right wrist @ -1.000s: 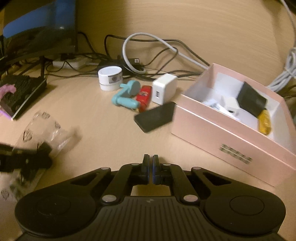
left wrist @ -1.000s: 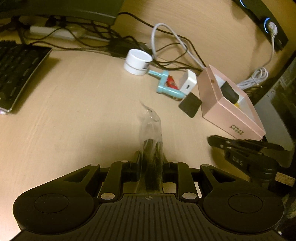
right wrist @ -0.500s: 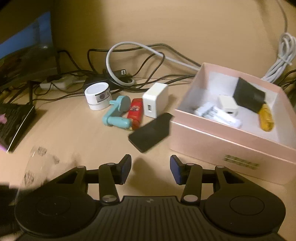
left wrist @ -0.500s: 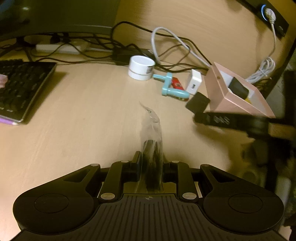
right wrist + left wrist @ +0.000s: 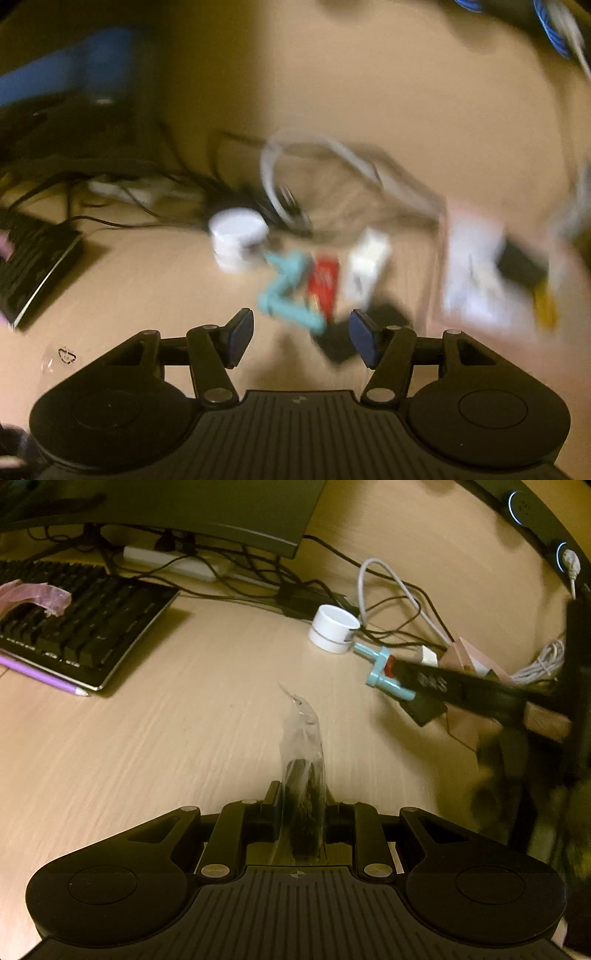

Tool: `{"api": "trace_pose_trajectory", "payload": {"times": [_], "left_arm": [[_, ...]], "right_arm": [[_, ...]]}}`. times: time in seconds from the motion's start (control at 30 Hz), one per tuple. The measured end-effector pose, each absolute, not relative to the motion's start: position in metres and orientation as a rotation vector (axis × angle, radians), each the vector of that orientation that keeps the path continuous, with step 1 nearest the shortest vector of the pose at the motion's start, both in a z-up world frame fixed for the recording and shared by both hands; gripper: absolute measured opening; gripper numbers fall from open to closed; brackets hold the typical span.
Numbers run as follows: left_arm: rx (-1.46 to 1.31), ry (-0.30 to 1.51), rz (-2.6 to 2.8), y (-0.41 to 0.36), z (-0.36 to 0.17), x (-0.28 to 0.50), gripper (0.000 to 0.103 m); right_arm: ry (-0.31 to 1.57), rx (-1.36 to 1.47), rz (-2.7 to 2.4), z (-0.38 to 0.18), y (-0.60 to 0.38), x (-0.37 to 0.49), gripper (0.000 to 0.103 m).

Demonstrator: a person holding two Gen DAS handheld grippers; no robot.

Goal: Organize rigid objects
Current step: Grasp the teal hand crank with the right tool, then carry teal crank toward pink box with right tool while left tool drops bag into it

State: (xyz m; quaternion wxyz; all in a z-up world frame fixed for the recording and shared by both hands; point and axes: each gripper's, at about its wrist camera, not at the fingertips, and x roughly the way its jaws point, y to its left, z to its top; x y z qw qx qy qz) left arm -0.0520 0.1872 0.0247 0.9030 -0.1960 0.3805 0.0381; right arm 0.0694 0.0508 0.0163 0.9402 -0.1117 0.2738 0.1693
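A clear plastic bag (image 5: 303,738) with something dark inside is clamped in the left claw (image 5: 301,805) and held over the worktop (image 5: 184,716). The right claw (image 5: 301,332) has just been opening; its jaws are spread with nothing between them. Beyond it, blurred, a teal piece (image 5: 284,284), a red item (image 5: 324,282), a white charger (image 5: 365,262) and a flat black item (image 5: 336,343) lie toward the worktop's far edge, beside the pink box (image 5: 480,269).

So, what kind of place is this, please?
Most likely a computer desk at home or in an office: a black keyboard lies under a monitor, and a power strip sits behind among tangled cables.
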Motion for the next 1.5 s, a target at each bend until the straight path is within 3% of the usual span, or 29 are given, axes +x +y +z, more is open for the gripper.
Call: {"api": "trace_pose_trajectory", "payload": {"times": [0.13,0.3,0.33,0.37,0.47,0.6,0.67,1.2,1.5], "left_arm": [[-0.391,0.776,0.076,0.185,0.025,-0.056,0.023],[-0.390,0.771,0.074,0.184,0.025,-0.060,0.024],[-0.387,0.774,0.072,0.184,0.025,-0.060,0.024],[-0.387,0.777,0.069,0.184,0.026,-0.060,0.024],[-0.442,0.783,0.021,0.186,0.025,-0.057,0.023],[-0.452,0.781,-0.044,0.179,0.022,-0.056,0.023],[-0.398,0.794,-0.035,0.172,0.026,-0.053,0.023],[-0.137,0.953,-0.455,0.072,0.048,-0.040,0.022],[-0.131,0.857,-0.582,0.036,0.097,0.014,0.022]], "right_arm": [[0.495,-0.364,0.419,0.016,0.075,0.099,0.053],[0.582,-0.444,0.383,-0.002,0.093,0.147,0.049],[0.615,-0.441,0.387,-0.006,0.093,0.153,0.045],[0.646,-0.428,0.385,-0.009,0.092,0.156,0.031],[0.697,-0.376,0.405,-0.006,0.084,0.153,0.018],[0.652,-0.350,0.448,0.016,0.060,0.116,0.017],[0.661,-0.314,0.473,0.030,0.045,0.101,0.012],[0.644,-0.239,0.297,0.096,-0.125,-0.040,0.012],[0.641,-0.070,0.098,0.098,-0.195,-0.083,0.012]]}}
